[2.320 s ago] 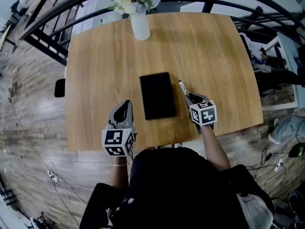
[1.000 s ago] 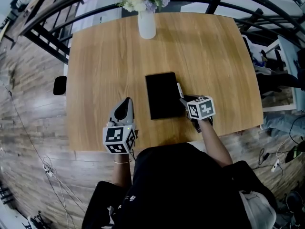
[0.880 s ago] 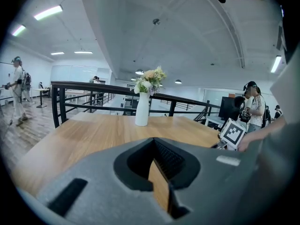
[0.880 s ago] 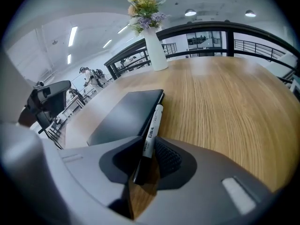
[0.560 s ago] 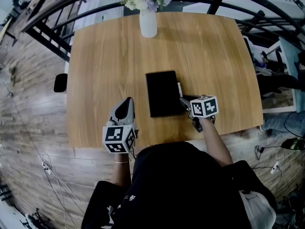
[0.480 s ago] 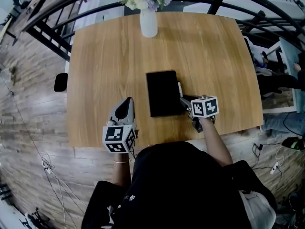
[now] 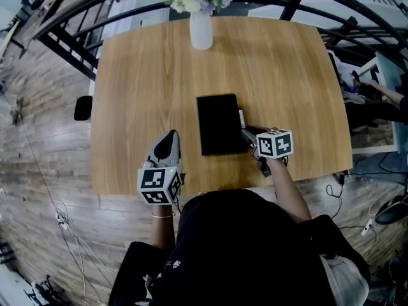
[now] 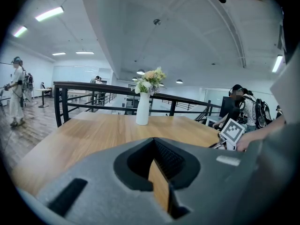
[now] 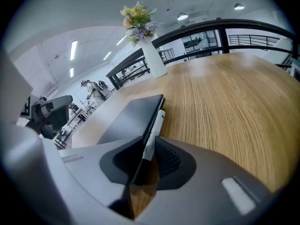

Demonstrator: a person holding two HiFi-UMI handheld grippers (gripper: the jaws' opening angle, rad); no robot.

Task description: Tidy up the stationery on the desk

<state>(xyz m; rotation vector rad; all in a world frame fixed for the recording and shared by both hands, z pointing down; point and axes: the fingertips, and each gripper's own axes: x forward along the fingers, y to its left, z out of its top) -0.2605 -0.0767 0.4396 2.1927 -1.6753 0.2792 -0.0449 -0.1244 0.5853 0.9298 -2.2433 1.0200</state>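
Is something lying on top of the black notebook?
No, the notebook has a bare cover. A pen, held by the right gripper, is beside its right edge. What is under the notebook is hidden.

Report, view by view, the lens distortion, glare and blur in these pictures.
Head view: fisheye bows the desk edges and black railing; light even. Left gripper view: dark corner vignette, ceiling light strips glare, the left gripper up close soft. Right gripper view: railing arcs, pen fairly sharp.
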